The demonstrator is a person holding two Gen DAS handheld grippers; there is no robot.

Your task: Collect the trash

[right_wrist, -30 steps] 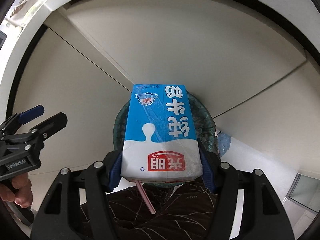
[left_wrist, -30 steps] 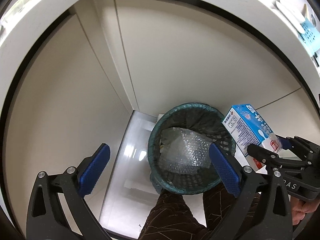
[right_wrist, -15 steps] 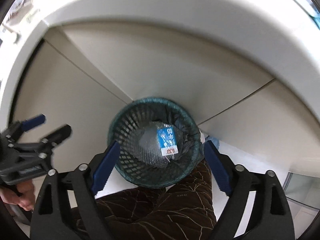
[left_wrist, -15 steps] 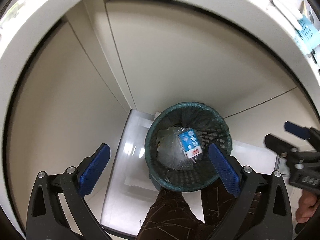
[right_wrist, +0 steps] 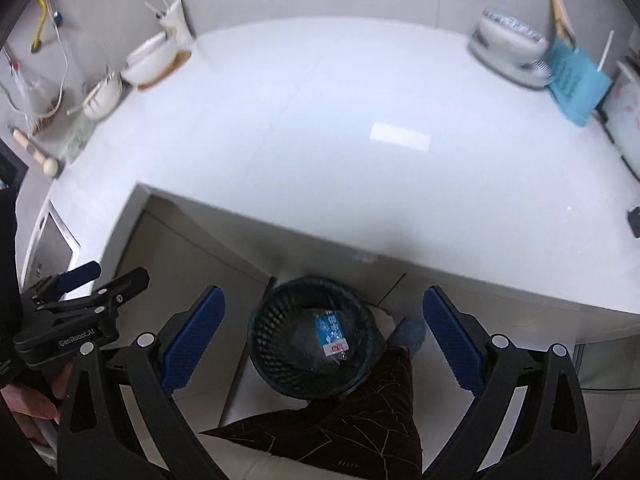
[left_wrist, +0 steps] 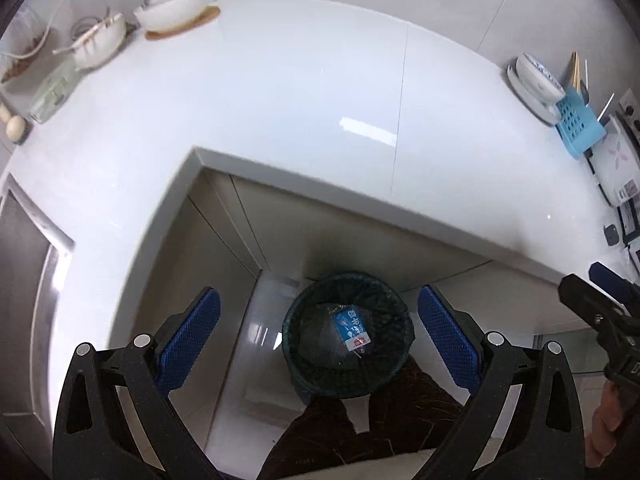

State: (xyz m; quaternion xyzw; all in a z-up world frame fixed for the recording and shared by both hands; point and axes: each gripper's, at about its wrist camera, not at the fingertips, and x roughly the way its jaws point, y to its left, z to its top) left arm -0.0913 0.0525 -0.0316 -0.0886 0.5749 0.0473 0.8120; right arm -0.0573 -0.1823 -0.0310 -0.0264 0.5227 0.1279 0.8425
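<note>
Countertop [right_wrist: 360, 160] is filling most of both views, white and bare in its middle, and I am seeing no more trash lying on it, so I am judging the collecting as nearly done or done. Along its far edges, bowls [left_wrist: 176, 4] and a blue basket [left_wrist: 580, 128] are standing, but they are blurred and I am not counting them as trash. Below the counter edge the dark mesh bin [right_wrist: 312, 340] is sitting on the floor, just in front of my knees. Inside it the blue milk carton [right_wrist: 332, 332] is lying on crumpled clear plastic. My right gripper [right_wrist: 324, 344] is opening wide with nothing between its pads. My left gripper [left_wrist: 320, 340] is also standing wide apart and empty. What is lying deeper in the bin I am not able to make out.
</note>
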